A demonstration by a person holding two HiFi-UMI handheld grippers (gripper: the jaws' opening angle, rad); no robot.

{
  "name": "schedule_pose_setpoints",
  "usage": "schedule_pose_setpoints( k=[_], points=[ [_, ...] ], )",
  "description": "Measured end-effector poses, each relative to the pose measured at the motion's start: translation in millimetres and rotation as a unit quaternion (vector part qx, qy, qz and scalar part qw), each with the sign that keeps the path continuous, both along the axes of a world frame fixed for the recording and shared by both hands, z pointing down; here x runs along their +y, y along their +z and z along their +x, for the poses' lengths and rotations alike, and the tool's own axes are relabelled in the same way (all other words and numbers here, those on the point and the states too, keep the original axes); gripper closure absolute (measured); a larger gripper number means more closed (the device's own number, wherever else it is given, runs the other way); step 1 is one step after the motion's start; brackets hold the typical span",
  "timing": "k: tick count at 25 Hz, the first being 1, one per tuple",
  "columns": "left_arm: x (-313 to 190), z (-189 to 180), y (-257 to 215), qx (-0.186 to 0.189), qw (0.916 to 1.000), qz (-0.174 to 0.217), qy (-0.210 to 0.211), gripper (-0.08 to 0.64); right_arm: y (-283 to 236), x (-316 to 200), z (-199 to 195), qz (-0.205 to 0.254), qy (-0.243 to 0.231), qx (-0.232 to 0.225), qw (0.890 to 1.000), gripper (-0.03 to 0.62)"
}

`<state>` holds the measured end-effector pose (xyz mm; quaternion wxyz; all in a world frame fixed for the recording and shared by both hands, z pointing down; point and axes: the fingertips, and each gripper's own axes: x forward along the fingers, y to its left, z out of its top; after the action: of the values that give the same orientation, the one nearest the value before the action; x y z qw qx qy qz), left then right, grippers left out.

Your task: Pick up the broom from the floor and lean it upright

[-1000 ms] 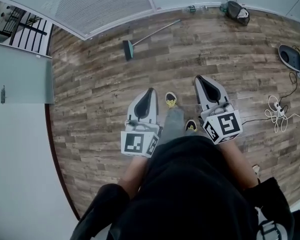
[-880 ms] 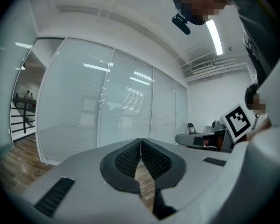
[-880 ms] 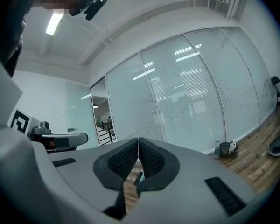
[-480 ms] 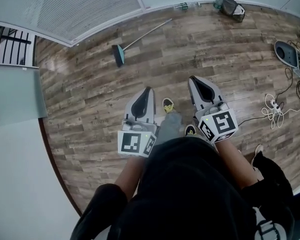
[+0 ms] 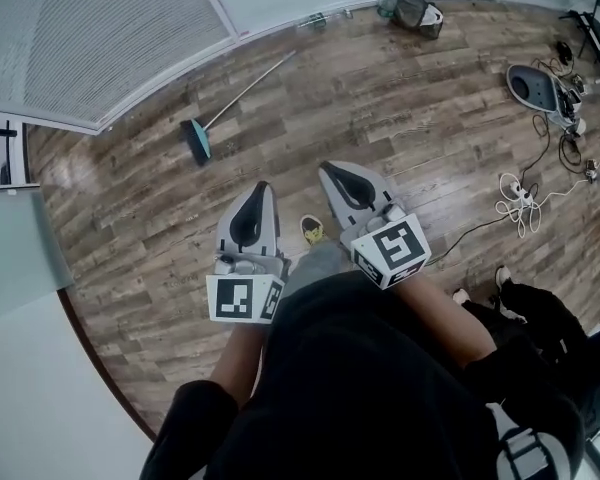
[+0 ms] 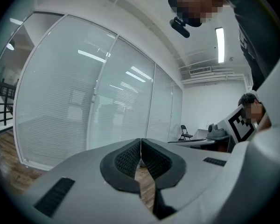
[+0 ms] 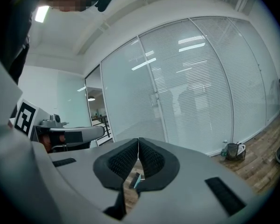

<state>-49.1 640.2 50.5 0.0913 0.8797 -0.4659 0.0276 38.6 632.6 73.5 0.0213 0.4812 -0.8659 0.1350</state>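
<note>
Left gripper [image 5: 260,190]: pressed together, holding nothing. Right gripper [image 5: 332,170]: likewise. Broom [image 5: 242,98]: flat on floor [image 5: 130,218] near glass wall [image 5: 100,28], well apart from both. Handle tip indistinct.

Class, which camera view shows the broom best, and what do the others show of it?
The head view: the whole broom lies on the floor near the glass wall. The right gripper view shows only a teal sliver below its fingers; the left gripper view shows none.

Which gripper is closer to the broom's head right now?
The left gripper: the teal broom head lies ahead and to its left, farther from the right gripper.
</note>
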Motion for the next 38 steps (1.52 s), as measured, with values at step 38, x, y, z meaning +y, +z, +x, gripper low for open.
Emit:
schedule_pose_setpoints(
  k=[38],
  points=[
    [-164.7, 20.2, -6.6, -0.029, 0.9979, -0.007, -0.058, 0.537, 15.0, -180.9, 56.6, -0.024, -0.014, -0.022, 0.999, 0.574]
  ],
)
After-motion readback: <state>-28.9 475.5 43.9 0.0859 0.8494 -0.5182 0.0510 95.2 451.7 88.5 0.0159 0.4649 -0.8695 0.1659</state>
